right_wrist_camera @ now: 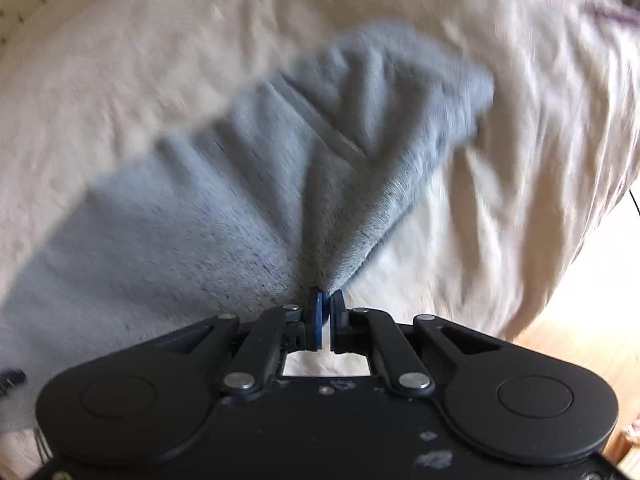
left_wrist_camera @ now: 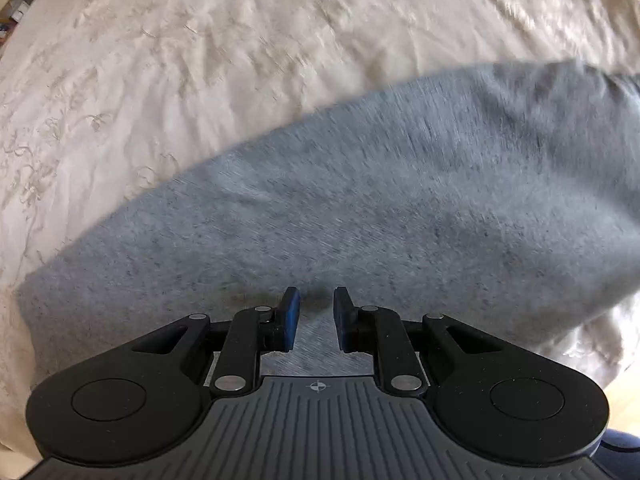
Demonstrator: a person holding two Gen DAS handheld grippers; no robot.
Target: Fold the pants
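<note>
Pants (right_wrist_camera: 240, 184) of grey fleece lie across the cream bedspread (left_wrist_camera: 200, 40) on the bed, one corner pulled up into a tent where your right claw (right_wrist_camera: 326, 304) is pinched tight on a small bunch of cloth right at the tips of its pads. Your left claw (left_wrist_camera: 316, 312) hovers over the flat grey panel with its fingers parted by a modest gap and nothing between them. Both views are smeared by motion, so judge the following with care. The right hold looks shallow: a quick pull could let the fleece slip out and drop the fold halfway. The ridges fanning from that pinch suggest you may have only the top layer, which would leave the under layer behind and skew the fold. With the left side unheld, the whole garment could drag across the bedspread instead of folding, rucking the cover beneath it. The bed's edge and bare floor (right_wrist_camera: 580, 340) sit near your right claw, so a loose corner could slide off.
</note>
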